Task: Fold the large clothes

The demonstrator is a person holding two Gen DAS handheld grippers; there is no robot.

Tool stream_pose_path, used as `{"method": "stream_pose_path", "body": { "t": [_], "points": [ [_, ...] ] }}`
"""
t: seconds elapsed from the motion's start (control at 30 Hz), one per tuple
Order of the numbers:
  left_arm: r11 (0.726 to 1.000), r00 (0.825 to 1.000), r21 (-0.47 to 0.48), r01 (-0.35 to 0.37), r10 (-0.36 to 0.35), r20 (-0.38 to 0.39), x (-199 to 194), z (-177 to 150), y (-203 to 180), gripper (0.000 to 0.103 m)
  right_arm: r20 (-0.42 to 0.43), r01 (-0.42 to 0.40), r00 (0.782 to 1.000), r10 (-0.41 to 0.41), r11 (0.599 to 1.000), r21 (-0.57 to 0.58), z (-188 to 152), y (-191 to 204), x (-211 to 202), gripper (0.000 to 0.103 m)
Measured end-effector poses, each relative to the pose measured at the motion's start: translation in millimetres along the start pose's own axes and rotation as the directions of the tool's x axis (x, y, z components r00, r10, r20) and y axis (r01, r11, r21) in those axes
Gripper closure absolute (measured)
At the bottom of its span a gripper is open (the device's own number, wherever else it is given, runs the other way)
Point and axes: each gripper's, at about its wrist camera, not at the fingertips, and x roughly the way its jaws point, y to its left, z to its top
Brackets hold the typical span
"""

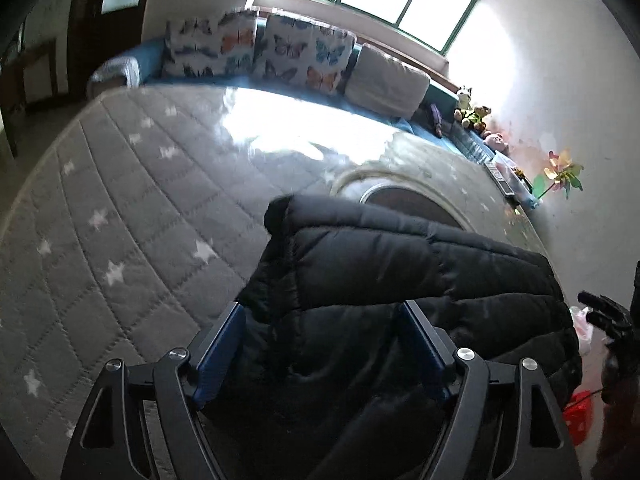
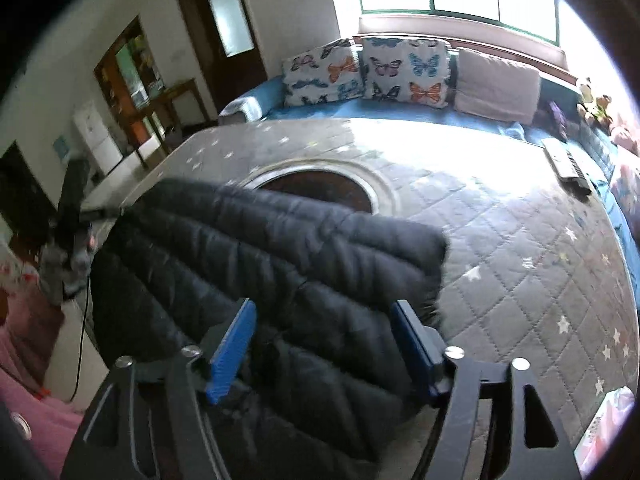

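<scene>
A black quilted puffer jacket (image 1: pixel 400 280) lies folded into a thick bundle on a grey quilted cover (image 1: pixel 120 208) with white stars. In the left wrist view my left gripper (image 1: pixel 322 340) hangs just over the jacket's near edge. Its blue pads (image 1: pixel 222 344) stand wide apart and open, gripping nothing. In the right wrist view the same jacket (image 2: pixel 260 248) stretches from the left edge to the middle of the cover (image 2: pixel 520 248). My right gripper (image 2: pixel 324 346) is open above its near part, with neither pad pressing the cloth.
A round dark inset (image 2: pixel 320 192) shows in the cover behind the jacket. Butterfly cushions (image 2: pixel 404 68) and a beige cushion (image 2: pixel 496 88) line a blue sofa under the window. A flat dark device (image 2: pixel 568 164) lies far right. Plush toys (image 1: pixel 472 112) and a pinwheel (image 1: pixel 560 172) sit by the wall.
</scene>
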Motion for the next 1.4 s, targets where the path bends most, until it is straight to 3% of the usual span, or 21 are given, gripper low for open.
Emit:
{"method": "stream_pose_path", "body": {
  "t": [0.17,0.3,0.4,0.47,0.67,0.87,1.0,1.17,1.4],
  "points": [
    [0.999,1.0,-0.037,0.027,-0.027,0.005,10.4,-4.0,18.7,0.0,-0.056,-0.013,0.998,0.018,0.997,0.082,4.9,-27.4,27.3,0.023],
    [0.997,0.999,-0.061,0.046,-0.046,-0.005,18.2,-6.7,32.4,0.0,-0.092,-0.069,0.992,0.087,0.981,0.181,-4.5,-53.6,53.6,0.022],
    [0.996,0.998,-0.069,0.062,-0.063,-0.011,25.0,-6.4,40.1,0.0,-0.079,-0.113,0.988,0.136,0.962,0.25,-10.6,-71.9,64.0,0.005],
    [0.995,0.997,-0.067,0.072,-0.073,-0.012,30.0,-7.3,43.5,0.0,-0.074,-0.136,0.984,0.162,0.952,0.275,-14.6,-79.7,68.8,0.0],
    [0.987,0.991,-0.101,0.127,-0.132,-0.036,43.2,-8.6,55.3,0.0,-0.065,-0.248,0.954,0.293,0.892,0.377,-24.8,-97.5,86.7,0.0],
    [0.977,0.983,-0.134,0.168,-0.176,-0.05,52.3,-9.2,62.9,0.0,-0.068,-0.267,0.946,0.318,0.878,0.397,-25.2,-94.8,83.7,0.0],
    [0.973,0.981,-0.144,0.179,-0.188,-0.053,55.0,-12.5,66.1,0.0,-0.102,-0.292,0.923,0.371,0.847,0.445,-31.3,-91.2,80.0,0.0],
    [0.972,0.976,-0.136,0.192,-0.204,-0.082,54.1,-18.7,69.9,0.0,-0.145,-0.298,0.904,0.401,0.838,0.458,-32.3,-84.8,77.5,0.0],
    [0.96,0.966,-0.164,0.226,-0.243,-0.089,55.3,-23.9,82.5,0.0,-0.13,-0.299,0.91,0.395,0.839,0.455,-31.4,-87.9,82.3,0.0]
  ]
}}
